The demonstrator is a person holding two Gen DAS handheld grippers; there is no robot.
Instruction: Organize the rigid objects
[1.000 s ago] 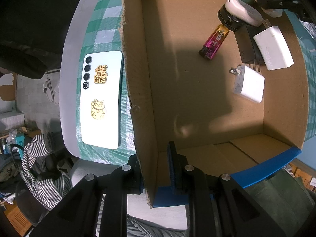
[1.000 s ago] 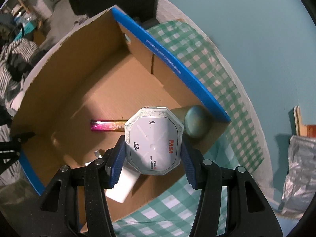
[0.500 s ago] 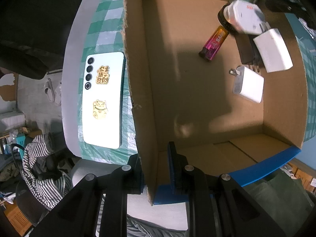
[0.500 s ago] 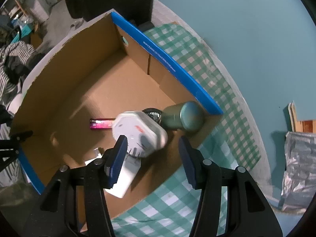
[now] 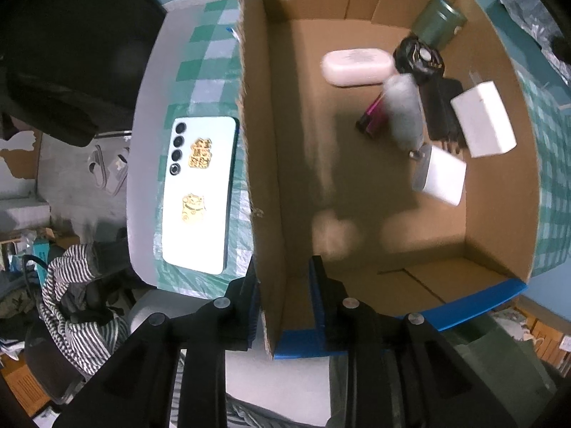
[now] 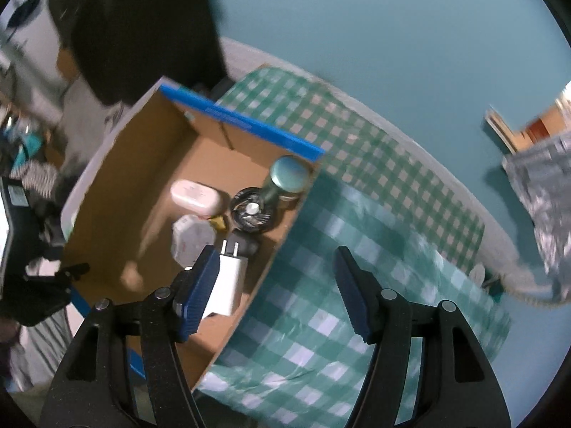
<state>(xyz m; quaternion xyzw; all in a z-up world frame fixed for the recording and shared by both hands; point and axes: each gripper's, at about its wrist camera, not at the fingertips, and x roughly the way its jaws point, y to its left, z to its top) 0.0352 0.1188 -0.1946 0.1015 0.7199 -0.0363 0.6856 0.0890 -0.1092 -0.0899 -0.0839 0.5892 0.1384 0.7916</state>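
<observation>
Cardboard box [image 5: 264, 142] wall stands between the left gripper [image 5: 283, 299] jaws, just eased and seemingly steadying it, while the right gripper [image 6: 274, 285], empty and just widened, hangs above the octagonal white case [image 6: 192, 240] dropped inside.

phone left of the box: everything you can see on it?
The phone lies flat, back up, on the checked cloth just outside the box's left wall, its long side parallel to that wall. The back looks smooth, glossy and pale, near white. Four round camera lenses run in a column along one edge. Two gold stickers sit on the back: one of characters, one of a cat figure. Neither gripper touches it. Whether it touches the wall is unclear.
</observation>
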